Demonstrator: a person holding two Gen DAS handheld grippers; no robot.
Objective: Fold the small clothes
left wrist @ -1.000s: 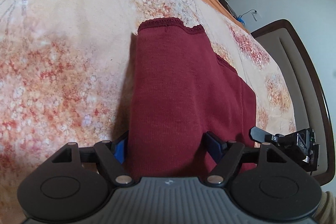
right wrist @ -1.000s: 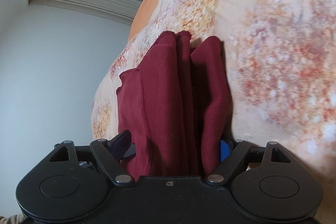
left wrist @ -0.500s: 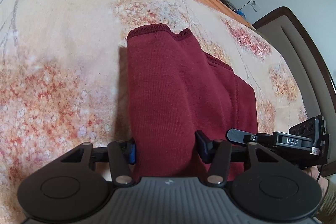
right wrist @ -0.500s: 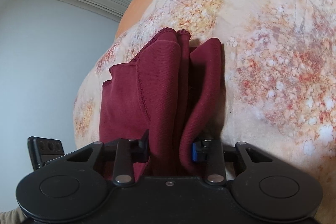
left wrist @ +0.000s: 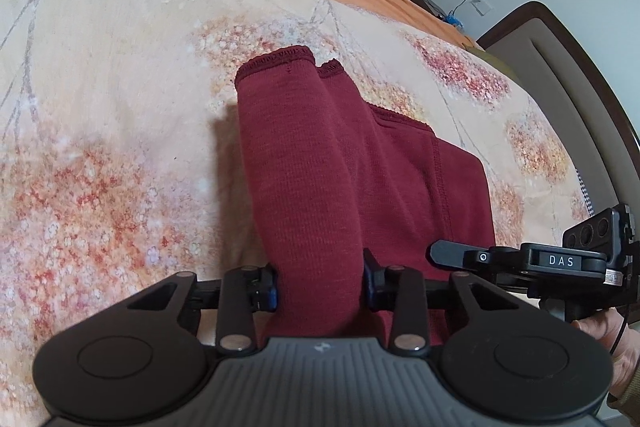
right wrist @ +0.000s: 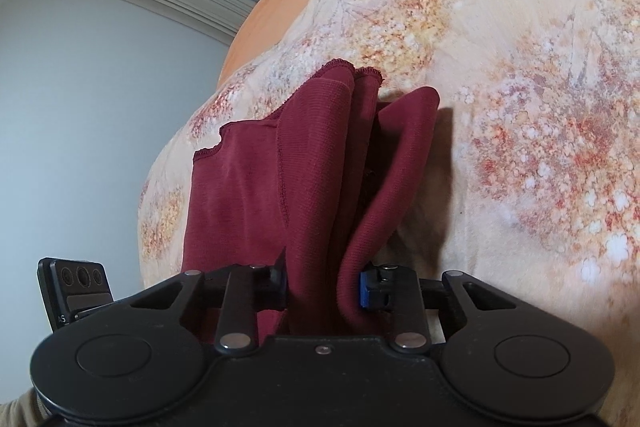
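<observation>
Tongs (left wrist: 320,285) closing — gripping maroon garment (left wrist: 304,163).

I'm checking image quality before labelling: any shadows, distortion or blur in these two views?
Left wrist view: sharp; fisheye bends the bed's headboard; the maroon garment casts a soft shadow leftward on the floral bedspread.
Right wrist view: sharp too; black lens corners; the garment's shadow falls rightward; no glare.

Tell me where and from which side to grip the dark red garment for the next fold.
Grip the dark red garment at its near edge, one corner per gripper, coming from the near side. The left gripper and right gripper are closing there now, with bunched cloth between the jaws. That edge is thick and layered, while the far hemmed end lies free on the flowered bedspread, so it can probably swing over.
</observation>
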